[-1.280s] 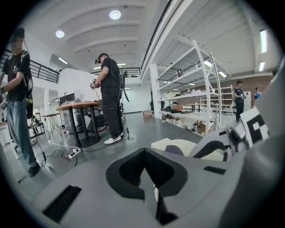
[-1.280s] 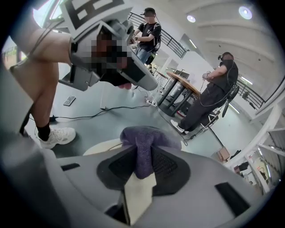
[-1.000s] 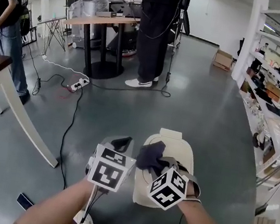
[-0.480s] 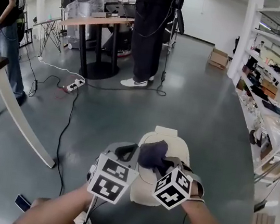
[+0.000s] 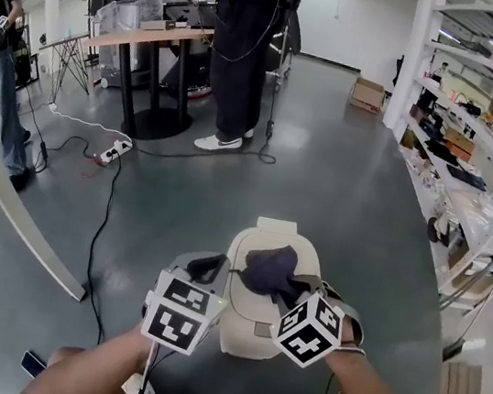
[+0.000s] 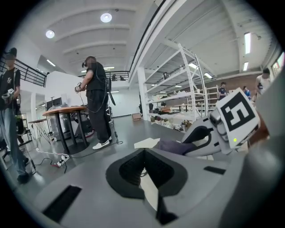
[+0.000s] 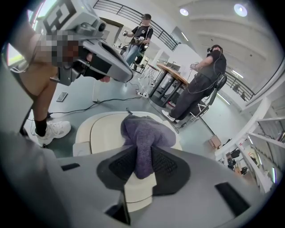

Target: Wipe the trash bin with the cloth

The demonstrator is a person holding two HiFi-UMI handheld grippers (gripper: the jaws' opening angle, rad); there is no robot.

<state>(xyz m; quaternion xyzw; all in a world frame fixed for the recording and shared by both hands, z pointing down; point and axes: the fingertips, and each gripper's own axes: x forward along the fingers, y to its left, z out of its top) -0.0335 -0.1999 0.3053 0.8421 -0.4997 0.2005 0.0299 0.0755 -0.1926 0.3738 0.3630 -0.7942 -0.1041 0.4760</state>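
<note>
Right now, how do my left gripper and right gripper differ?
The right gripper is clamped on the dark cloth; the left gripper holds nothing. The right gripper sits over the trash bin lid, the left gripper beside its left edge. Both point forward, side by side.

A fuzzy, matt cloth [image 7: 142,133] is bunching between the right claw's [image 7: 143,162] ribbed black rubbery pads [image 7: 167,165]. Beneath it the trash bin [image 5: 248,323] is showing smooth cream plastic, and beyond the claw the grey floor [image 5: 342,179] is gleaming.
</note>
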